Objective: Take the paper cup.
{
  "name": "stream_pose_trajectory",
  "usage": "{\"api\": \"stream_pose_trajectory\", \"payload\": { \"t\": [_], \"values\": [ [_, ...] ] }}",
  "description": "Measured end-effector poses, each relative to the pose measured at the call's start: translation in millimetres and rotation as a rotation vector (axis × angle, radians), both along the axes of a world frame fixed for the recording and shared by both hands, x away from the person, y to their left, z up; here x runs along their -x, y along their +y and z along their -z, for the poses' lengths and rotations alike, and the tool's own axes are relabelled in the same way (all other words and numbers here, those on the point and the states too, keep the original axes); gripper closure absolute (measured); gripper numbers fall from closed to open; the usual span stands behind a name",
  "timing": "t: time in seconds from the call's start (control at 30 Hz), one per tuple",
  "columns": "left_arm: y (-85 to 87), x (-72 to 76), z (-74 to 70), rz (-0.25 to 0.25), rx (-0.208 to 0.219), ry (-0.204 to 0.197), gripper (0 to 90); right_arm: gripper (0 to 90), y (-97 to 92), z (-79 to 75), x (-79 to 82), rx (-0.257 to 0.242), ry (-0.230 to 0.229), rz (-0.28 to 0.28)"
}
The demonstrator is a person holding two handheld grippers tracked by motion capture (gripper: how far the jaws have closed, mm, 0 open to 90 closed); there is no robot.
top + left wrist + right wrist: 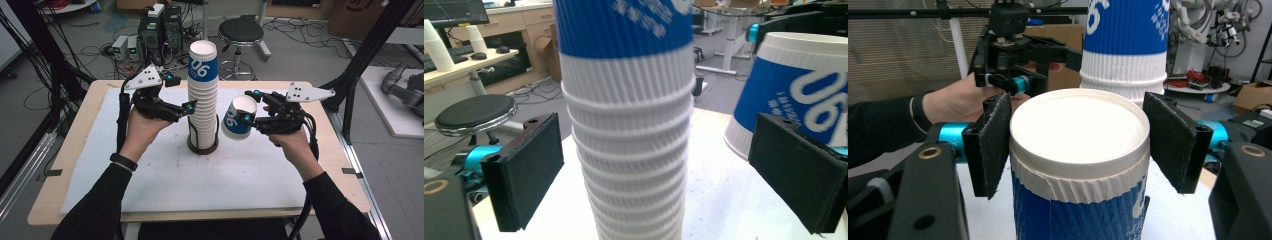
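Overhead, the right hand-held gripper (248,118) holds one blue-and-white cup (238,118) tilted just beside the cup stack (203,95) in its holder on the worktop (165,165), so it should carry the cup clear without knocking the stack. Along the left hand-held gripper (659,172), wide-open pads flank the stack untouched; a centred, gentle close would steady it. Along the right hand-held gripper (1075,145), both pads press the cup's wall below its rim; grip should stay light to avoid crushing.

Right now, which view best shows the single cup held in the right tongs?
The right gripper view: the blue-and-white paper cup sits close between both pads, open rim showing. The high view shows it small and tilted; the left gripper view shows part of its side.
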State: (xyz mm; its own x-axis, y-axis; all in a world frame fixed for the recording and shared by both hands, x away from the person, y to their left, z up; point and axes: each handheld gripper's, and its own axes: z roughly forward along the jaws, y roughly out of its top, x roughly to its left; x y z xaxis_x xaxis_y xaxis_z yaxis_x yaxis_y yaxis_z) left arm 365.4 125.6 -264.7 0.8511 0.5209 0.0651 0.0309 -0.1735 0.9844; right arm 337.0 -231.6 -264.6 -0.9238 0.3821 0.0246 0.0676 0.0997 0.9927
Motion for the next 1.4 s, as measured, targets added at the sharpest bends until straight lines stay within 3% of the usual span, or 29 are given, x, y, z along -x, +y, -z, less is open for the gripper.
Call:
{"api": "stream_pose_trajectory", "payload": {
  "t": [0.3,0.47,0.77,0.9,1.27,1.4],
  "values": [
    [9.0,21.9,22.3,0.013,0.010,0.005,7.3,31.2,0.0,15.0,5.2,0.021,0.010,-0.012],
    [12.0,31.7,38.5,0.027,0.039,0.030,7.4,31.2,1.5,26.9,7.8,0.036,0.013,-0.013],
    [15.0,43.9,67.9,0.045,0.043,0.059,7.4,31.2,7.2,49.9,12.3,0.086,0.021,-0.014],
    [15.6,46.8,78.2,0.049,0.027,0.075,7.3,31.2,10.2,58.4,12.8,0.096,0.041,-0.024],
    [9.6,57.0,96.2,0.071,-0.035,0.071,7.4,31.2,9.8,70.7,13.7,0.090,0.056,-0.024],
    [9.9,58.6,99.4,0.078,-0.035,0.066,7.3,31.2,5.4,73.0,13.9,0.084,0.057,-0.015]
  ]
}}
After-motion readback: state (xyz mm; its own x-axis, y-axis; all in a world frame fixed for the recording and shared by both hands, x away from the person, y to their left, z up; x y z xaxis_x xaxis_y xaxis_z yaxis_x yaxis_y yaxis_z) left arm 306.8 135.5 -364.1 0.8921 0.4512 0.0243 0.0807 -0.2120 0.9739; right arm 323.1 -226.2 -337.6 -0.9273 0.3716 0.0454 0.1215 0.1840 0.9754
